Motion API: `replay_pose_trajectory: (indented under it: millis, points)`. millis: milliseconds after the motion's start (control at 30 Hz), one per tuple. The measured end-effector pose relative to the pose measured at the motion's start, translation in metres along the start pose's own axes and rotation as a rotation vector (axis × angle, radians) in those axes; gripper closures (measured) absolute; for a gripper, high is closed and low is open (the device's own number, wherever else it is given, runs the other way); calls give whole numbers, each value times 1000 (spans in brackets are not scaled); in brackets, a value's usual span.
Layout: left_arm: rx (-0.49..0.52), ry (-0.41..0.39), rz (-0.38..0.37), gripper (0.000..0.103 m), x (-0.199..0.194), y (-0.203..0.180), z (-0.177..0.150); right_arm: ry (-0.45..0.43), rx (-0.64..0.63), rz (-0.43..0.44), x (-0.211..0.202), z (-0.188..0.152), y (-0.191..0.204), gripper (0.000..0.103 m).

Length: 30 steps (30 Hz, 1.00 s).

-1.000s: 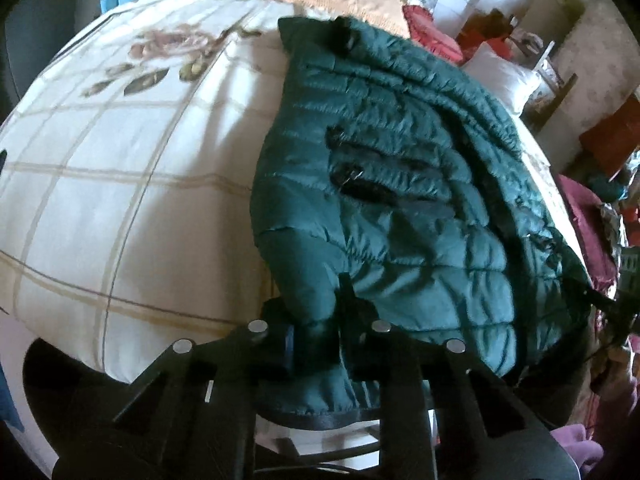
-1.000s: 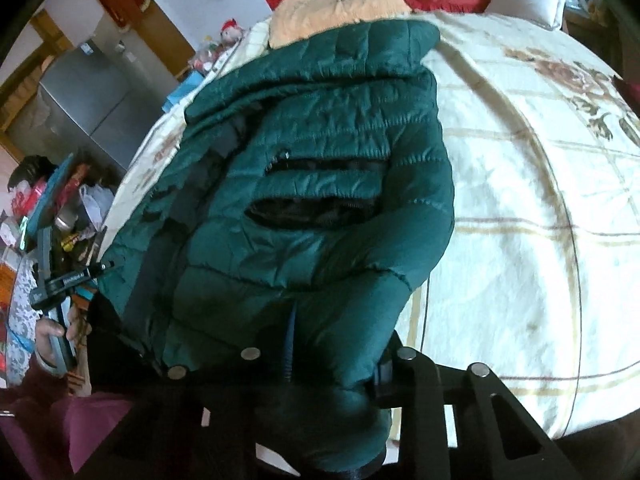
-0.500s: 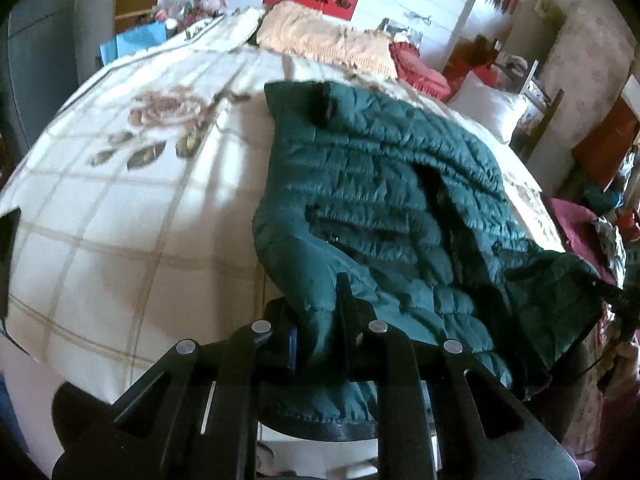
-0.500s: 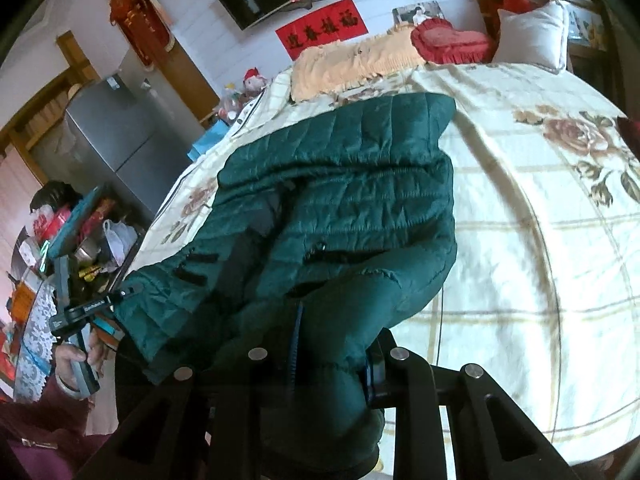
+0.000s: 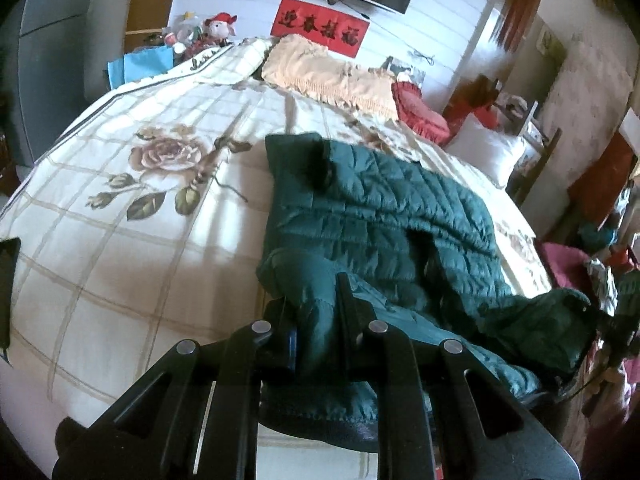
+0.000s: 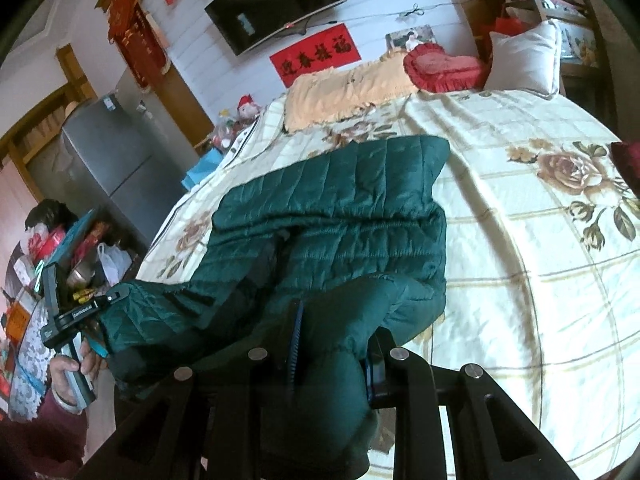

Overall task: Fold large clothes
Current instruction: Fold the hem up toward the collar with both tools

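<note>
A dark green quilted jacket (image 5: 372, 216) lies spread across the near half of a bed covered with a cream checked bedspread (image 5: 120, 248) printed with roses. Its far end rests flat on the cover, while the near end is lifted off the bed, pinched at two places. The left gripper (image 5: 316, 320) is clamped on one near corner of the jacket, the puffy fabric bunched between its black fingers and the hem drooping below them. The right gripper (image 6: 336, 344) bites the other near corner in the same way, with a thick fold of green fabric squeezed between its fingers and hanging down over the tool. In the right wrist view the left gripper also shows at the far left, held in a person's hand (image 6: 74, 368) beside a dark red sleeve (image 6: 44, 432), with the jacket stretched between the two tools. At the head of the bed, far from the jacket, lie a peach fringed blanket (image 5: 332, 76), a red heart-shaped cushion (image 6: 444, 66) and a white pillow (image 6: 524, 58). On the white wall behind hang a red banner (image 5: 320, 28) and a television (image 6: 276, 4). A grey refrigerator (image 6: 108, 160) stands to the left.
</note>
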<state>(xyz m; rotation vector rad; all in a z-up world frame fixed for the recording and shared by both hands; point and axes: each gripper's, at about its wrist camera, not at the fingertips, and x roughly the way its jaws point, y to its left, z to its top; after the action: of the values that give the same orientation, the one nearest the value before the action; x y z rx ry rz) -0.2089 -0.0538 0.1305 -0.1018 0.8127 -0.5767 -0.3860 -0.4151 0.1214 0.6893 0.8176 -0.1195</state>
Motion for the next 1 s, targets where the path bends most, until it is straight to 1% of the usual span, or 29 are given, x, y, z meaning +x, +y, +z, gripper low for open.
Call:
replay_pose_trajectory:
  millis: [167,300,533,1000]
  points:
    - [-6,-33,0,89,4,-4,22,-36,24,-15,2,19,-4,80]
    - [-11,-62,0,89,8,-8,42,-60,18,-32,5,36,-3,80]
    - [-2,-93,24,89,24,-17,67,-80,34,-51,16,62,-9,80]
    - [-8,-102,80,89,66,-26,108,-86,40,-110,59,112,-19,81]
